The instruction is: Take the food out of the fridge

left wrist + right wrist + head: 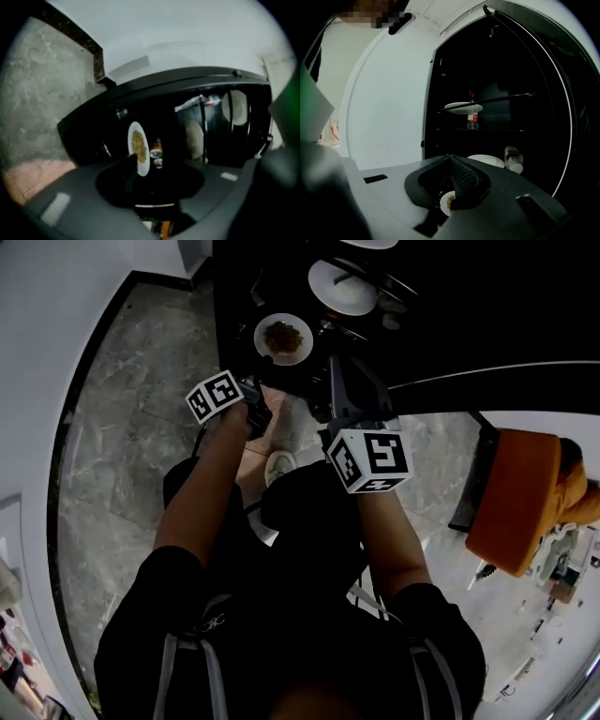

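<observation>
Dark fridge point(234, 306) standing open, white plate of brown food point(283, 337) low down inside it, left gripper point(266, 390) just in front of the plate, fingers wide and holding nothing, right gripper point(451, 164) beside it, fingers pressed together, empty

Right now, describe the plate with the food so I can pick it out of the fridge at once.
Look into the dark open fridge in front of the person. Nearest the person's outstretched arms sits a round white plate. Of the plates in view, it alone carries a heap of brown food in its middle; the white plate farther in looks bare.
</observation>
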